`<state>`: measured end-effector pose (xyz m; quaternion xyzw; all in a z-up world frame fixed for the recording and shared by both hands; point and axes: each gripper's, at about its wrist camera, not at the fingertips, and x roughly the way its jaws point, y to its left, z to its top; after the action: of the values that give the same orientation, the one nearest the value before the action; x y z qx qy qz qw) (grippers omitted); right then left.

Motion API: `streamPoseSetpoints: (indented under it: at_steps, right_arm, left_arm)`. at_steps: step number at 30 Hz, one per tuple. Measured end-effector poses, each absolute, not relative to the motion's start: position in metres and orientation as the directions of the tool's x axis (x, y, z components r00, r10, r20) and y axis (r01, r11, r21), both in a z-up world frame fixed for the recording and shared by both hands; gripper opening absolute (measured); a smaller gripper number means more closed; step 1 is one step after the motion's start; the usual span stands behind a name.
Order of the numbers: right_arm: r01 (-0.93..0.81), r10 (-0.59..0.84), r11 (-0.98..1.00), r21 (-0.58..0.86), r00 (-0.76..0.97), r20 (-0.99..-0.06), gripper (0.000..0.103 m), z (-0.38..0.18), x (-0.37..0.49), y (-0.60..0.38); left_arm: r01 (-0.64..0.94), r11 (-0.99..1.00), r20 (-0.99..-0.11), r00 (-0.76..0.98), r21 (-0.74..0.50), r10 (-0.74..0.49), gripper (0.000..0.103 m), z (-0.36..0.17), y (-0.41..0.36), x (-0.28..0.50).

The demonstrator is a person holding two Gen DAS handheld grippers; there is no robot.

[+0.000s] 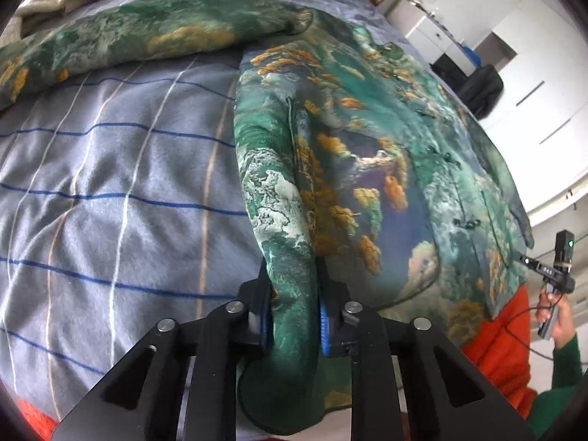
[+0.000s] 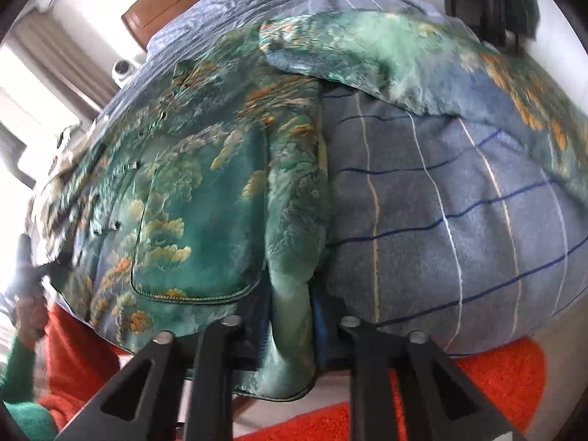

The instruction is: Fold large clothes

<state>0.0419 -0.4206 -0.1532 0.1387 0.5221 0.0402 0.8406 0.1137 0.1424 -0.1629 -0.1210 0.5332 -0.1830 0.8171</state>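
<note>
A large green jacket point(image 1: 367, 154) printed with orange trees and pale clouds lay spread front-up on a bed, over a blue-grey blanket point(image 1: 110, 191) crossed by dark blue and white stripes. Its two sleeves stretched out sideways at the far end, one point(image 1: 121, 40) to the left in the left wrist view, the other point(image 2: 422, 58) to the right in the right wrist view. A patch pocket point(image 2: 194, 228) and small dark frog fasteners point(image 1: 466, 223) showed on the front.

The left gripper point(image 1: 294, 316) pinched the near left corner of the hem, the fabric bunched between its blue-padded fingers point(image 1: 324, 327) and hanging below them. The right gripper point(image 2: 292, 323) was pressed together on the near right corner of the same hem, a fold of cloth squeezed between its fingers.

An orange-red cover point(image 2: 496, 378) showed along the near edge of the bed. In the left wrist view, a hand point(image 1: 555, 323) in a green sleeve point(image 1: 566, 367) held the other gripper's black handle at the right edge. White cabinets point(image 1: 533, 84) stood beyond the bed.
</note>
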Motion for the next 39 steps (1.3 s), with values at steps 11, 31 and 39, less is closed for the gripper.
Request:
streamPoseSetpoints:
  at_steps: [11, 31, 39]
  right_arm:
    - [0.055, 0.126, 0.984, 0.168, 0.444, -0.887, 0.02, -0.148, 0.044, -0.414]
    - [0.088, -0.035, 0.995, 0.039, 0.707, -0.706, 0.068, -0.075, 0.021, -0.372]
    - [0.197, -0.064, 0.972, 0.131, 0.751, -0.657, 0.068, -0.075, 0.011, -0.411]
  left_arm:
    - [0.169, 0.926, -0.838, 0.393, -0.338, -0.378, 0.033, -0.169, 0.131, 0.106]
    - [0.082, 0.985, -0.624, 0.765, -0.154, -0.161, 0.102, -0.058, 0.093, 0.094]
    - [0.062, 0.977, -0.675, 0.714, -0.206, -0.187, 0.102, -0.075, 0.069, 0.094]
